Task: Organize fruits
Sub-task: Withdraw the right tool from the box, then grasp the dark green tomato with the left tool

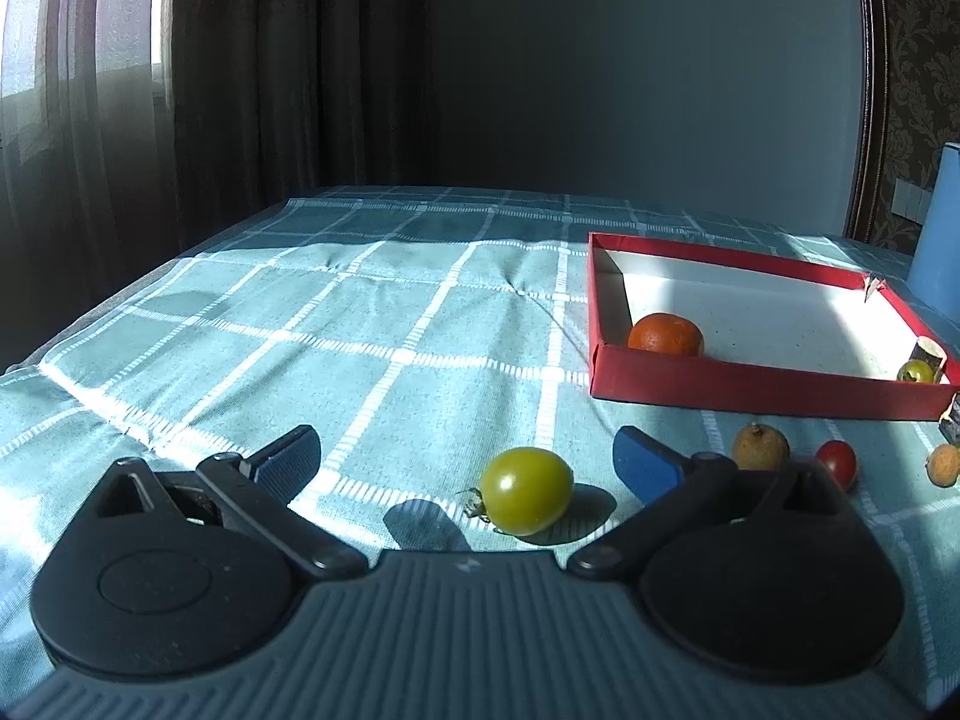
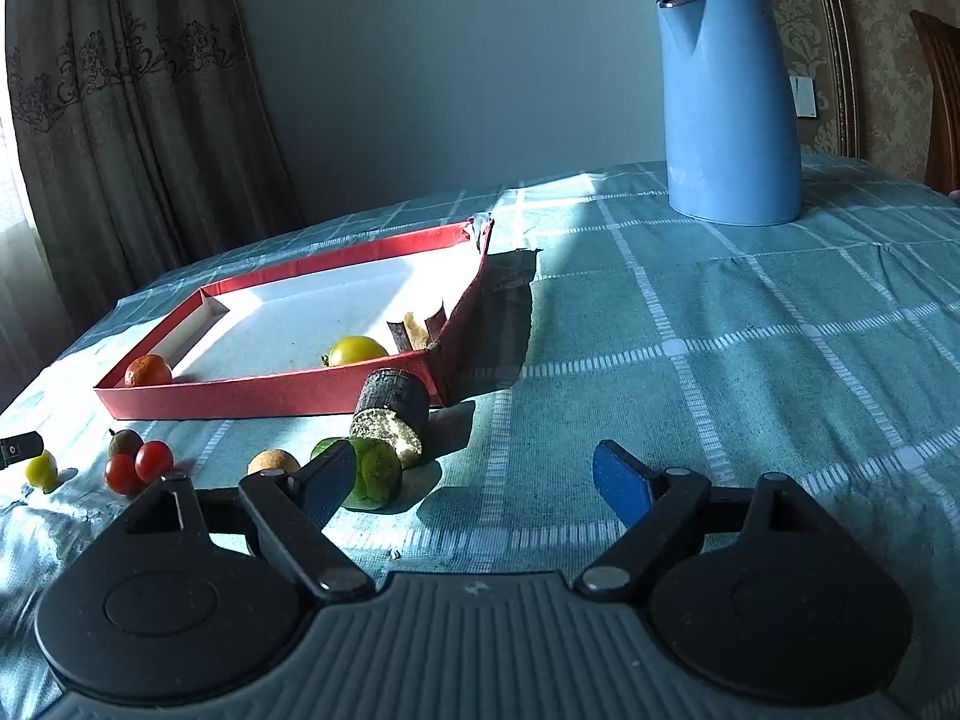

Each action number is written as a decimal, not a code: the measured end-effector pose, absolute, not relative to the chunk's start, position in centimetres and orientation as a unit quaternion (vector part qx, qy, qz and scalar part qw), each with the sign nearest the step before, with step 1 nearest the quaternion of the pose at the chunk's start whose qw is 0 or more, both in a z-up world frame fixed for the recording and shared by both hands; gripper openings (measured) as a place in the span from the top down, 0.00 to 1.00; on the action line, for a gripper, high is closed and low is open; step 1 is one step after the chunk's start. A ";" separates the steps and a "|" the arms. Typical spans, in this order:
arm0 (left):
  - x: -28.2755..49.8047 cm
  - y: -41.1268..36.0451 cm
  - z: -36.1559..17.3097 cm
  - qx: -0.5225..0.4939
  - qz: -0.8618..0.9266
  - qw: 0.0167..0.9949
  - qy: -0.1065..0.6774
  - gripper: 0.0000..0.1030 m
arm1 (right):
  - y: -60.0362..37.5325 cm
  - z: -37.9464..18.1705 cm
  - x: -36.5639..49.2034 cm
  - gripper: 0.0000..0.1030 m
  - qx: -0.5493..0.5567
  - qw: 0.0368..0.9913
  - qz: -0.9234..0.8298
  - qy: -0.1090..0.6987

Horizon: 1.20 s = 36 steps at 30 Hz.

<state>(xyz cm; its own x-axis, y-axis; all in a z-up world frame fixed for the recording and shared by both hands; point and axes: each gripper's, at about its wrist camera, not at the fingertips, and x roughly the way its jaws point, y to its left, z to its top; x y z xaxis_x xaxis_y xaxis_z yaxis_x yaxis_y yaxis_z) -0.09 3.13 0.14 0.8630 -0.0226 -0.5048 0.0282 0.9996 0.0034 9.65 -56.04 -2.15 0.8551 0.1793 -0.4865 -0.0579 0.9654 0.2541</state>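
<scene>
My left gripper [image 1: 465, 462] is open, its blue pads either side of a yellow-green tomato [image 1: 527, 490] lying on the cloth, not touching it. A red tray [image 1: 750, 389] holds an orange [image 1: 666, 334] and a second yellow-green tomato [image 1: 916, 371]. My right gripper [image 2: 474, 477] is open and empty; a green fruit [image 2: 375, 474] lies just behind its left pad. The tray [image 2: 270, 399] in this view holds the orange [image 2: 147, 370], a yellow tomato [image 2: 355, 351] and a cut stick piece [image 2: 417, 324].
Loose on the checked cloth: a brown fruit [image 1: 759, 447], a red tomato [image 1: 837, 462], two red tomatoes [image 2: 138, 468], a tan fruit [image 2: 273, 461], a dark cut cylinder [image 2: 390, 414]. A blue jug [image 2: 729, 108] stands at the back right.
</scene>
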 end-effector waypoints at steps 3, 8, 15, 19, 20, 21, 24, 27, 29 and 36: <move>0.9 2.6 -0.5 0.021 -0.019 0.955 0.294 0.22 | -56.2 -2.3 9.7 0.16 0.123 0.954 0.062 0.268; 1.3 2.4 -0.9 0.026 -0.023 0.951 0.306 0.49 | -55.9 -2.4 9.8 0.13 0.115 0.953 0.059 0.275; 1.1 2.0 -0.9 0.038 -0.025 0.953 0.300 0.70 | -55.4 -2.3 10.1 0.01 0.096 0.953 0.036 0.286; 1.0 2.2 -0.8 0.034 -0.024 0.955 0.293 0.70 | -55.2 -2.3 10.1 0.00 0.088 0.953 0.028 0.288; 0.9 2.3 -0.7 0.032 -0.025 0.956 0.290 0.70 | -55.3 -2.3 10.0 0.00 0.090 0.953 0.029 0.288; 0.8 2.3 -0.6 0.032 -0.025 0.956 0.289 0.70 | -55.3 -2.3 10.0 0.00 0.091 0.953 0.029 0.288; 0.6 2.1 -0.4 0.033 -0.023 0.958 0.284 0.70 | -55.7 -2.0 9.1 0.00 0.101 0.959 0.042 0.260; 0.7 1.8 0.0 0.029 -0.027 0.959 0.280 0.70 | -55.5 -1.8 8.3 0.00 0.100 0.953 0.081 0.276; 0.7 1.3 0.5 0.029 -0.032 0.961 0.274 0.70 | -54.6 -2.2 8.2 0.00 0.069 0.949 0.078 0.298; 1.9 -2.4 3.2 0.042 -0.060 0.967 0.242 0.70 | -52.6 -2.5 8.7 0.00 0.010 0.945 0.055 0.324</move>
<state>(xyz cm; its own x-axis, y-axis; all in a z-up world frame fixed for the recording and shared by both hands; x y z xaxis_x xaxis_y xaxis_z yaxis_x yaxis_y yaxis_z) 1.89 -2.42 3.17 0.8753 -0.0957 -0.4740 0.1359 0.9894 0.0513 8.66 -52.59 -2.52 0.7846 0.1104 -0.6101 -0.0969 0.9938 0.0552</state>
